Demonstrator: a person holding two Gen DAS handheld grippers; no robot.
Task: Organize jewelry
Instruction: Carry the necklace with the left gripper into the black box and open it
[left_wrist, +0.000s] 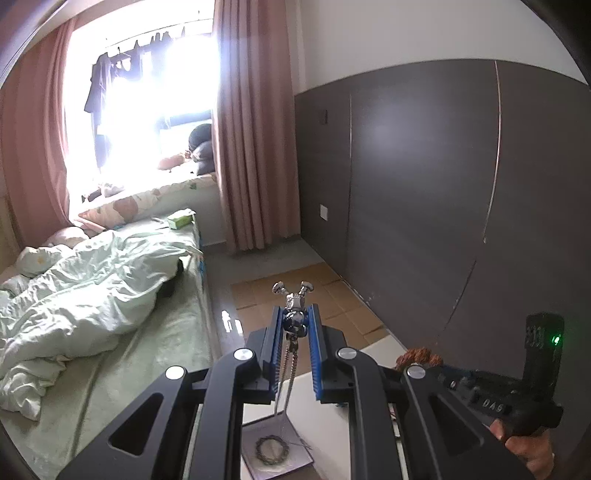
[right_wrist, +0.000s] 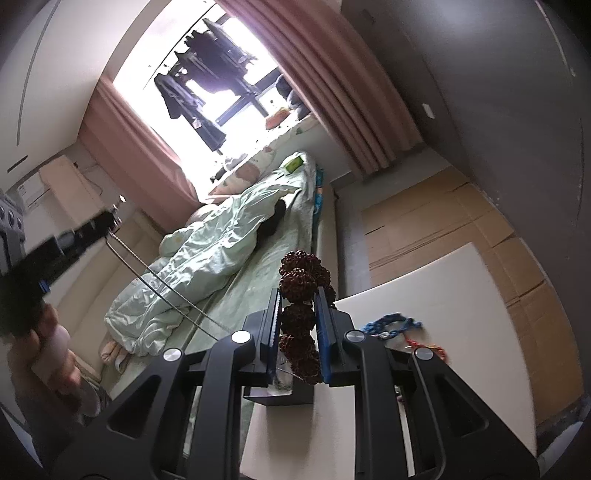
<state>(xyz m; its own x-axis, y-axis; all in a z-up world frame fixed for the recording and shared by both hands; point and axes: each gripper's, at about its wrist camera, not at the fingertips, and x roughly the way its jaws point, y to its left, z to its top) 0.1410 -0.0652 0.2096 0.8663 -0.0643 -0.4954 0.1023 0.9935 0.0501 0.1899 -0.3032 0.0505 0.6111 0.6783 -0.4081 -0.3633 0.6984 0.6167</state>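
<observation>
My left gripper (left_wrist: 294, 314) is shut on a silver bear-shaped pendant (left_wrist: 294, 314), held upside down high above the table; its silver chain (left_wrist: 286, 373) hangs down towards a grey tray (left_wrist: 275, 452) that holds a small beaded bracelet (left_wrist: 269, 449). My right gripper (right_wrist: 297, 310) is shut on a bracelet of large brown knobbly beads (right_wrist: 301, 280), held above the white table (right_wrist: 436, 291). The left gripper also shows at the left of the right wrist view (right_wrist: 66, 240), with the chain (right_wrist: 162, 291) trailing from it.
A blue chain (right_wrist: 391, 326) and a red-orange string piece (right_wrist: 424, 347) lie on the white table. A bed with a pale green duvet (left_wrist: 92, 288) is at the left, cardboard (left_wrist: 306, 299) covers the floor, and a dark wardrobe wall (left_wrist: 443, 184) stands at the right.
</observation>
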